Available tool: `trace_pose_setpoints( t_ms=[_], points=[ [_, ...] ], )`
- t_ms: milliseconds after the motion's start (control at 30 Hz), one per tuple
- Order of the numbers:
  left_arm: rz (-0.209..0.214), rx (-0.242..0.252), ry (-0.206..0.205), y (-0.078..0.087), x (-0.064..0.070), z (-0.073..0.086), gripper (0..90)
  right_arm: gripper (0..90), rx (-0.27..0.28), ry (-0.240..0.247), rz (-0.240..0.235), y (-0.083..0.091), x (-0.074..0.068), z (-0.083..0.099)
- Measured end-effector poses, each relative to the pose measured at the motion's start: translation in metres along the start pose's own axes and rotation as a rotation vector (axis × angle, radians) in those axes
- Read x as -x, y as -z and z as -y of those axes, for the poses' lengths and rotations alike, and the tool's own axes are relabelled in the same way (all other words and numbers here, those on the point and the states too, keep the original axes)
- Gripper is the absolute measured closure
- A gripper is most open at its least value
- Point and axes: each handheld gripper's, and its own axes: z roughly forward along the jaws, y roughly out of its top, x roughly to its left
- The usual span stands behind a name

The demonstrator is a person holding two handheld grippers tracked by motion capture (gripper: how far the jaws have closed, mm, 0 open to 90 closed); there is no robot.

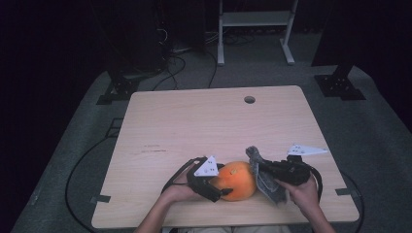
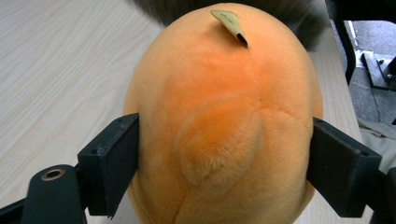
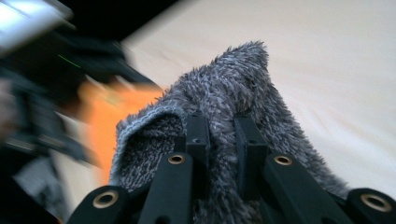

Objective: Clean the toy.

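A round orange plush toy (image 1: 239,180) lies near the table's front edge, with a small tan tag (image 2: 229,25) on its top. My left gripper (image 1: 219,186) is shut on it from the left, and in the left gripper view the two black jaws press into the plush toy (image 2: 219,107) on both sides (image 2: 224,140). Just right of the toy, my right gripper (image 1: 265,170) is shut on a grey fuzzy cloth (image 1: 262,180). In the right gripper view the cloth (image 3: 233,88) bunches up over the nearly closed gripper (image 3: 222,123), and the orange toy (image 3: 109,116) is blurred behind it.
The light wooden table (image 1: 194,121) has a round hole (image 1: 249,99) near its far edge. On the floor beyond stand a white frame (image 1: 255,29), black stand bases (image 1: 340,85) and loose cables (image 1: 170,68). The person's hands reach in at the front edge.
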Motion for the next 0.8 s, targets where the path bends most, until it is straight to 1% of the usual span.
trace_pose_setpoints(
  t_ms=[33,67,100,133,167,200,233,267,300,333,367,400,467,500,533,567,600,633,667,700,733,767,800],
  points=[
    [-0.001,0.004,0.002,-0.001,0.000,0.000,17.3,77.7,0.027,0.014,-0.042,0.001,-0.007,-0.003],
    [-0.002,0.004,0.004,-0.001,0.000,-0.001,17.3,77.7,0.042,0.025,-0.086,-0.001,-0.012,-0.004],
    [-0.002,0.005,0.004,-0.002,0.000,-0.001,17.5,77.6,0.027,0.038,-0.094,-0.004,-0.016,-0.005],
    [-0.003,0.004,0.002,-0.001,0.000,-0.001,17.6,77.6,-0.001,0.057,-0.072,-0.009,-0.019,-0.003],
    [-0.004,0.002,-0.002,-0.001,0.000,-0.001,17.8,77.5,-0.033,0.075,-0.044,-0.013,-0.018,-0.001],
    [-0.006,0.008,-0.001,-0.001,0.001,-0.001,18.4,77.5,-0.046,0.070,-0.036,-0.016,-0.014,0.002],
    [-0.006,0.007,-0.002,-0.001,0.001,-0.001,18.8,77.6,-0.045,0.047,-0.032,-0.017,-0.008,0.004],
    [-0.006,0.004,-0.006,-0.001,0.001,-0.001,18.8,77.6,-0.065,0.044,0.022,-0.016,-0.003,0.004],
    [-0.005,0.002,-0.009,-0.001,0.001,-0.001,18.8,77.7,-0.094,0.057,0.101,-0.015,0.001,0.005],
    [-0.005,0.002,-0.009,-0.001,0.001,-0.001,18.8,77.8,-0.109,0.058,0.147,-0.013,0.006,0.006],
    [-0.006,-0.001,-0.010,-0.001,0.001,-0.002,18.7,77.9,-0.097,0.045,0.156,-0.010,0.009,0.007],
    [-0.009,-0.001,-0.011,-0.001,0.002,-0.002,18.7,77.8,-0.074,0.039,0.139,-0.007,0.009,0.006],
    [-0.012,-0.001,-0.020,-0.003,0.003,-0.005,18.7,77.8,-0.026,0.056,0.096,-0.002,-0.001,0.000],
    [-0.017,0.002,-0.018,-0.005,0.004,-0.007,18.7,77.8,-0.010,0.077,0.070,-0.002,-0.008,-0.003],
    [-0.025,0.000,-0.019,-0.006,0.005,-0.009,18.6,77.6,-0.001,0.104,0.033,-0.003,-0.015,-0.005],
    [-0.031,-0.002,-0.023,-0.007,0.007,-0.010,18.6,77.6,0.002,0.128,0.007,-0.005,-0.023,-0.005],
    [-0.032,-0.009,-0.030,-0.007,0.007,-0.011,18.4,77.5,-0.017,0.153,0.007,-0.010,-0.028,-0.004],
    [-0.027,-0.015,-0.030,-0.006,0.008,-0.012,17.1,77.6,-0.044,0.180,0.027,-0.014,-0.031,-0.003],
    [-0.011,-0.010,-0.020,-0.004,0.007,-0.012,14.4,77.6,-0.046,0.179,0.026,-0.017,-0.030,0.000],
    [0.008,0.007,-0.005,-0.002,0.005,-0.011,12.9,77.7,-0.040,0.153,0.005,-0.018,-0.025,0.002],
    [0.027,0.025,0.006,0.000,0.004,-0.011,12.8,77.7,-0.038,0.136,-0.005,-0.017,-0.022,0.003],
    [0.037,0.031,0.009,0.001,0.003,-0.010,13.1,77.6,-0.035,0.137,-0.004,-0.016,-0.021,0.003],
    [0.034,0.026,0.003,0.001,0.002,-0.009,14.0,77.6,-0.040,0.142,0.007,-0.014,-0.021,0.002]
  ],
)
